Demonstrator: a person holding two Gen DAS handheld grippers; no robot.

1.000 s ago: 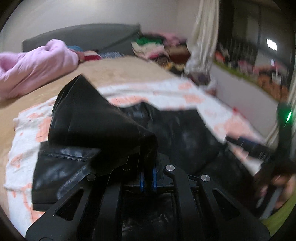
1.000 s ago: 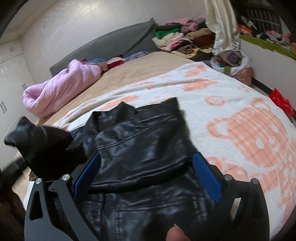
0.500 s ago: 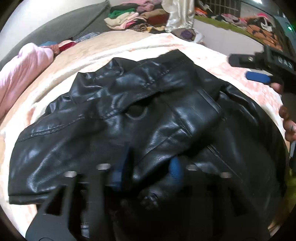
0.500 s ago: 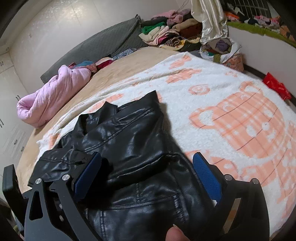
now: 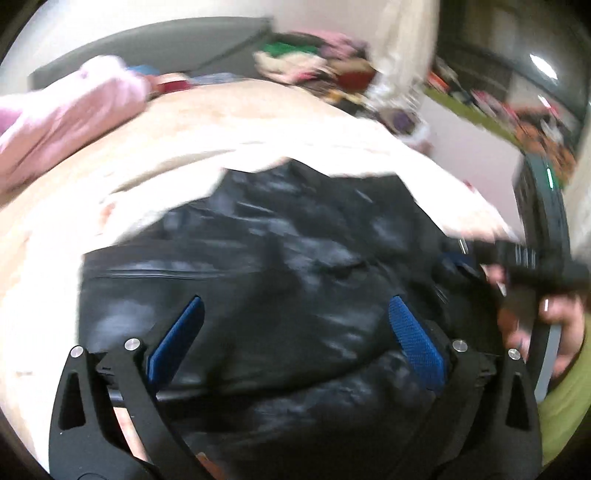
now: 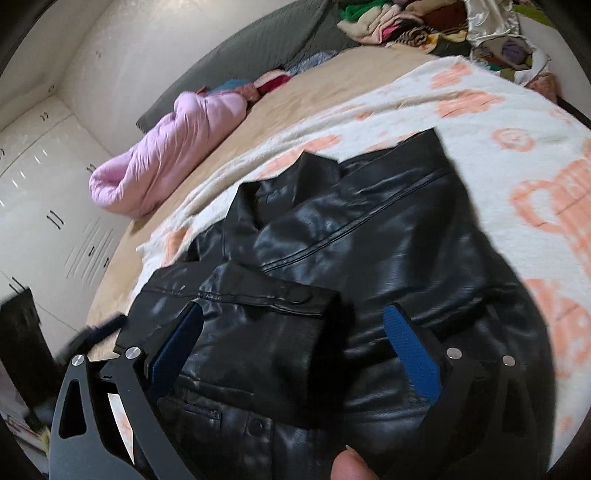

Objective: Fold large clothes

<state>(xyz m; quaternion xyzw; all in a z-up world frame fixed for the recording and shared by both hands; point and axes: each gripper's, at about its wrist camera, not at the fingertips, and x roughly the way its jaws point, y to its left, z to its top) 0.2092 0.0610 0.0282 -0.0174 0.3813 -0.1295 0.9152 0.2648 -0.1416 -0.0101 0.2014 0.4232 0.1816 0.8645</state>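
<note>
A black leather jacket [image 6: 351, 243] lies on a white blanket with orange prints [image 6: 498, 122] on the bed. One sleeve is folded across its body, cuff [image 6: 269, 295] uppermost. My right gripper [image 6: 291, 332] is open and empty, just above the folded sleeve. My left gripper [image 5: 295, 317] is open and empty over the jacket [image 5: 280, 258]; that view is motion-blurred. The right gripper and the hand holding it show at the right edge of the left wrist view [image 5: 532, 266].
A pink quilt [image 6: 173, 147] lies at the head of the bed beside a grey headboard [image 6: 258, 48]. A pile of mixed clothes [image 6: 399, 22] sits at the far corner. White wardrobe doors [image 6: 40, 192] stand to the left. A thumb [image 6: 351, 465] shows at the bottom edge.
My left gripper carried the sleeve over the jacket, opened and let it go, then pulled back. The sleeve now lies folded across the jacket. The right gripper stayed open.
</note>
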